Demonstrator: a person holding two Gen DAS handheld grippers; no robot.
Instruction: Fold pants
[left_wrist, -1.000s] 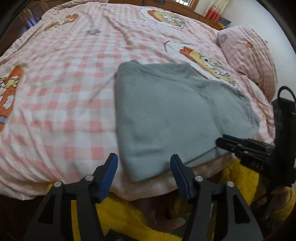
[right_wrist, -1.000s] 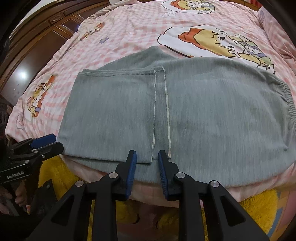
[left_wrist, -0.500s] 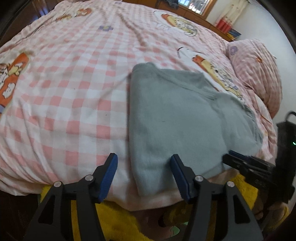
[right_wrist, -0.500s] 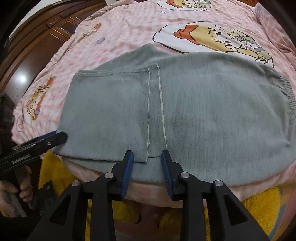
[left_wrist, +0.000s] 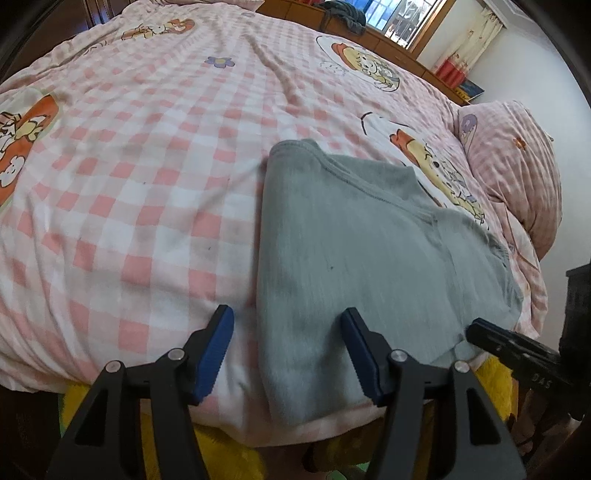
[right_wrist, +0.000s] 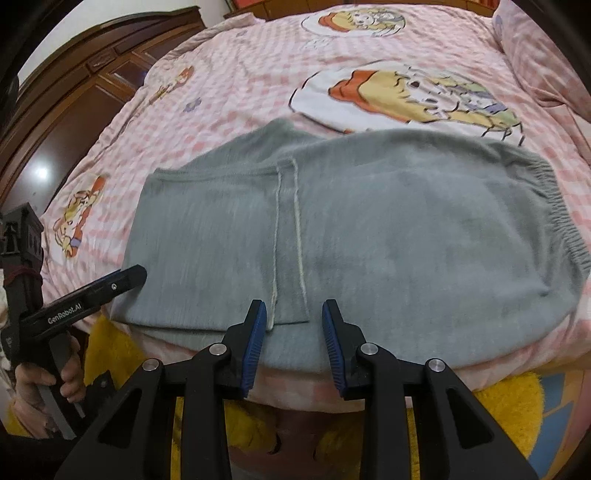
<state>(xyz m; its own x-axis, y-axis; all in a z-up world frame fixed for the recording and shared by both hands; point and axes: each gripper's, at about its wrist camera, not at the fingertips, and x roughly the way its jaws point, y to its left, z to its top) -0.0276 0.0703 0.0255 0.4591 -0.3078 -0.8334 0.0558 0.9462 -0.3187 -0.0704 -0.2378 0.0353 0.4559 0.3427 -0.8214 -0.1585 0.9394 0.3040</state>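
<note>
Bed (left_wrist: 129, 192): covered by a pink-and-white checked sheet printed with cartoon figures; it fills most of both wrist views. A matching checked pillow (left_wrist: 517, 166) lies at the far right of the left wrist view.

Wardrobe (right_wrist: 74, 103): dark wood, panelled, standing beyond the left side of the bed in the right wrist view.

Grey pants (right_wrist: 369, 229): lying flat on the sheet along the near edge of the bed, already folded over so that a leg section with its two pale hem seams lies on top of the left half. The elastic waistband (right_wrist: 557, 218) is at the right end. The near edge of the fabric runs close to the mattress edge.

Yellow fleece fabric (right_wrist: 509, 398): visible below the bed edge, under both grippers.

Left gripper (left_wrist: 288, 350): jaws set wide apart, nothing between them. The blue pads straddle the near left corner of the pants; whether they touch the fabric cannot be told. In the right wrist view the same tool reaches in from the left, its tip at the left edge of the pants.

Right gripper (right_wrist: 293, 345): jaws moderately apart, nothing clamped, positioned at the near edge of the pants just below the end of the hem seams.
</note>
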